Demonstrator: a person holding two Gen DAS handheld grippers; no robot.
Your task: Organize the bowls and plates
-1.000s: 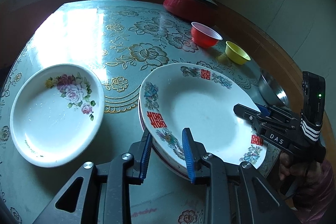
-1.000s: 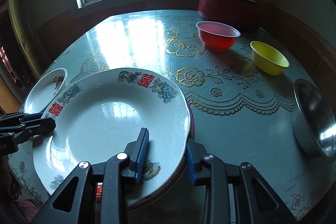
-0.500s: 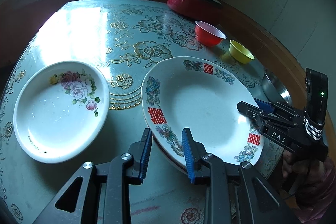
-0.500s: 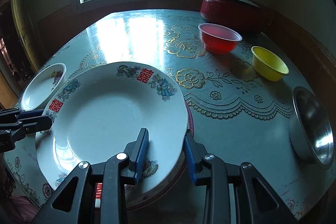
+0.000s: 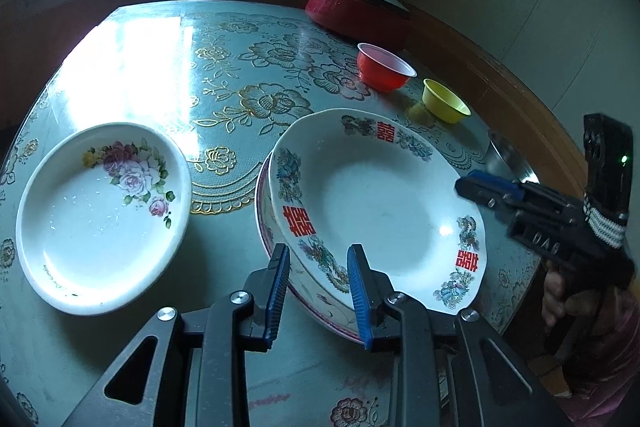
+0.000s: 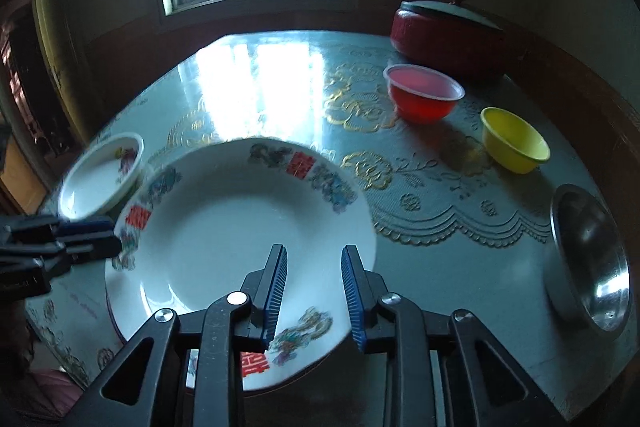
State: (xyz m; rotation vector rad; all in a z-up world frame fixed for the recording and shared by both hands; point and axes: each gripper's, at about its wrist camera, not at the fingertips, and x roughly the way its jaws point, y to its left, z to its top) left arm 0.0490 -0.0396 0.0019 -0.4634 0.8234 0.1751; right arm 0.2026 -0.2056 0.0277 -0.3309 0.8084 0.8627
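A white plate with red characters [image 5: 380,203] [image 6: 224,227] hangs tilted just above a pink-rimmed plate [image 5: 264,223] on the table. My left gripper [image 5: 318,249] is shut on its near-left rim, one blue pad above and one below. From the opposite side my right gripper [image 6: 314,249] has the rim between its pads, and its jaws are closing on it; the left wrist view shows it at the right [image 5: 476,183]. The left gripper [image 6: 108,239] shows at the plate's left edge in the right wrist view. A rose-patterned plate [image 5: 100,219] [image 6: 100,179] lies apart to the left.
Further back on the floral tablecloth stand a red plastic bowl [image 5: 384,67] [image 6: 424,95] and a yellow bowl [image 5: 444,103] [image 6: 516,143]. A steel bowl [image 6: 592,259] sits at the right edge. A red lidded pot [image 5: 356,7] stands by the wall.
The red-character plate has come up off the pink-rimmed plate and tilted, carried by both grippers. The right gripper's pads have drawn closer together on its rim.
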